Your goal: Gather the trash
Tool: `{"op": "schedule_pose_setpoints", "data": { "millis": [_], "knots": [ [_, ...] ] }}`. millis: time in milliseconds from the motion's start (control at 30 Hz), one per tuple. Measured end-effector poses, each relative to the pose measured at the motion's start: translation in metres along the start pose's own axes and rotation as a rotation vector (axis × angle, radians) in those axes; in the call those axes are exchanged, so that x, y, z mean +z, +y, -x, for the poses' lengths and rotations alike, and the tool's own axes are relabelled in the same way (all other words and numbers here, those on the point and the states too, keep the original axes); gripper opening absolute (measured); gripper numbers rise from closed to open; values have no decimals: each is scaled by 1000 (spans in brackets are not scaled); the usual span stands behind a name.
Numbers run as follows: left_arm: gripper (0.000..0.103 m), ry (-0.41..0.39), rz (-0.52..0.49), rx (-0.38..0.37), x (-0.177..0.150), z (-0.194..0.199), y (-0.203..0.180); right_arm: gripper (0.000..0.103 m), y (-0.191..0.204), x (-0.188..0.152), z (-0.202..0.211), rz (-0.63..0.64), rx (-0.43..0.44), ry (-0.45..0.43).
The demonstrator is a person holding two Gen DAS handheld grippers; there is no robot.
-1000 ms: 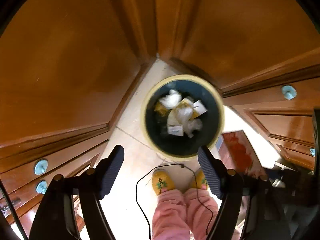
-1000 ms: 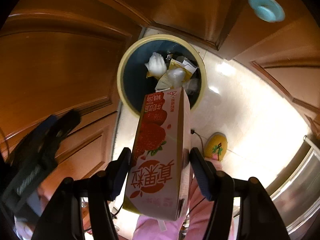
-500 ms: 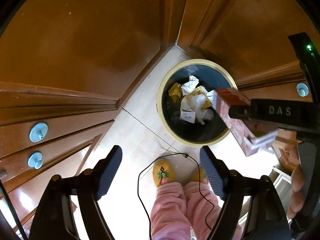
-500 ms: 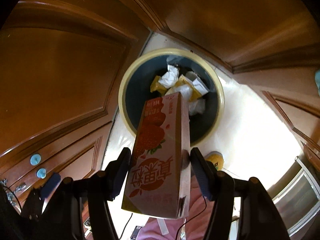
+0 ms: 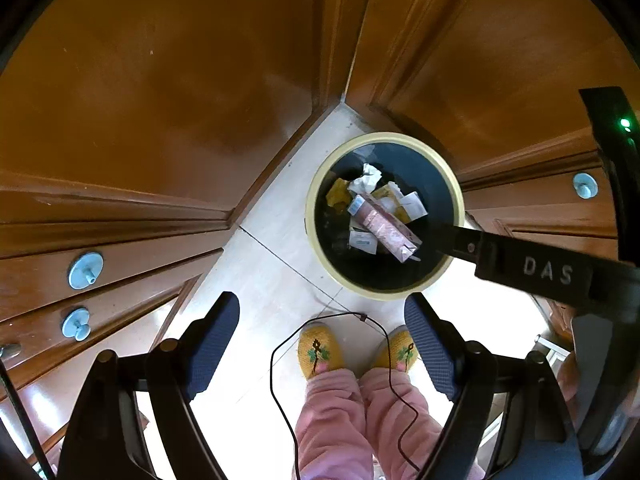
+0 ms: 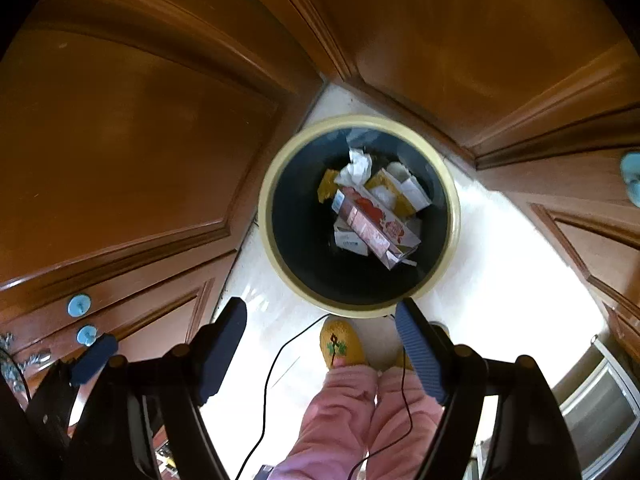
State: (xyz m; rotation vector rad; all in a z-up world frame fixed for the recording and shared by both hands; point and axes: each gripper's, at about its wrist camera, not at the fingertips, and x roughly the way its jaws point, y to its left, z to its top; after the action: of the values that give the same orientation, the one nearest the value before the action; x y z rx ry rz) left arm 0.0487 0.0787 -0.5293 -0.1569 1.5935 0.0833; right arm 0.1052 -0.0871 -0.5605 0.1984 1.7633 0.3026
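A round bin with a cream rim [image 5: 311, 216] [image 6: 265, 216] stands on the pale floor in a corner of wooden cabinets. Inside, a pink strawberry drink carton [image 5: 386, 229] [image 6: 372, 226] lies slanted on crumpled tissues and yellow wrappers. My right gripper [image 6: 320, 312] hangs above the bin's near edge. Its jaws are opening and nothing is between them. One finger [image 5: 520, 264] of it reaches over the bin from the right in the left wrist view. My left gripper [image 5: 322, 320] is open and empty, held above the floor just in front of the bin.
Brown cabinet doors and drawers with blue knobs [image 5: 85, 270] [image 6: 79, 305] close in on the left, back and right. A person's yellow slippers [image 5: 318, 350] [image 6: 342, 342] and pink trouser legs stand just before the bin. A thin black cable [image 5: 276, 360] dangles there.
The right gripper let go of the pink carton, which dropped into the bin and now lies on the other trash. Both grippers drifted sideways over the bin.
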Motion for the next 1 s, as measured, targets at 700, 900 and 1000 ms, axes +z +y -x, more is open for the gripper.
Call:
{"op": "schedule_pose_setpoints", "data": {
  "millis": [700,900,1000],
  "knots": [
    [102,22,-62,-52,-37,160,-19,77,10,-117,196,3,-22,-193],
    [102,-60,-154,-66,-44,230,-38,77,15,-147,259,2,-14,-260],
    [102,-118,-185,-82,-47,263,-44,78,16,-162,287,-3,-21,-307]
  ]
}}
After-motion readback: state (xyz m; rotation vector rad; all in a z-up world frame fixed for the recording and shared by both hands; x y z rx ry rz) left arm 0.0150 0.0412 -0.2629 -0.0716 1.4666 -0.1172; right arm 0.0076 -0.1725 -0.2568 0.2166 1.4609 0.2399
